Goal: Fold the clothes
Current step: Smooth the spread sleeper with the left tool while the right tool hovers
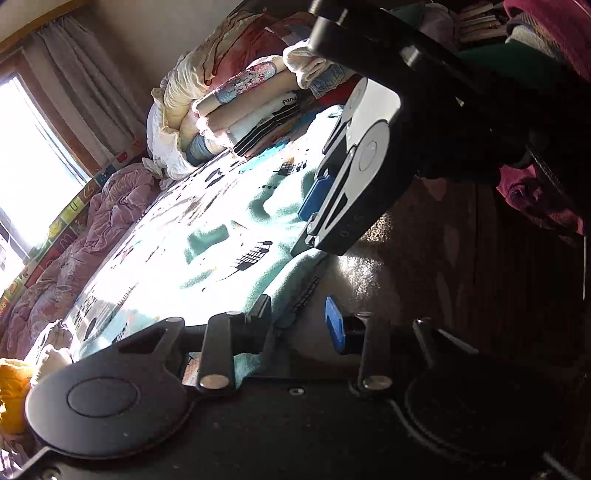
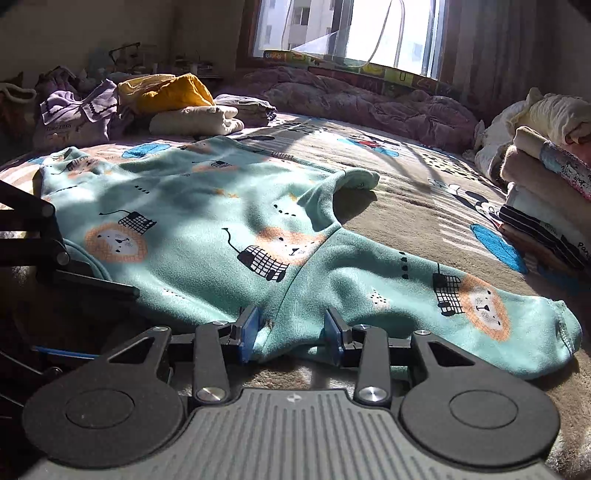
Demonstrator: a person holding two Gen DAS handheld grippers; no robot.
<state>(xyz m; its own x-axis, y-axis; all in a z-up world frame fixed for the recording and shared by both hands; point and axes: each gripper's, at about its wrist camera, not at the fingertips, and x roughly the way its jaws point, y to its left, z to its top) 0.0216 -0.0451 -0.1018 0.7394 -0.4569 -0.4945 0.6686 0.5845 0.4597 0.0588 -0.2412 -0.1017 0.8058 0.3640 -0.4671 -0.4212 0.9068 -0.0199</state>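
Observation:
A teal garment (image 2: 207,221) printed with lions lies spread flat on the patterned bed cover (image 2: 424,192), one sleeve reaching right. My right gripper (image 2: 291,330) is open at its near edge, with a fold of the fabric rising between the two blue pads. In the left wrist view the same garment (image 1: 221,206) glares in sunlight. My left gripper (image 1: 297,321) is open at the garment's edge, one finger over the cloth and the blue-padded one off it. The right gripper (image 1: 316,216) rests on the cloth further along that edge.
A stack of folded clothes (image 2: 546,206) stands at the right of the bed. Yellow and cream garments (image 2: 173,96) and a purple top (image 2: 74,110) lie at the back left. A crumpled purple quilt (image 2: 369,99) runs under the window (image 2: 351,26). Brown carpet (image 1: 406,258) borders the bed.

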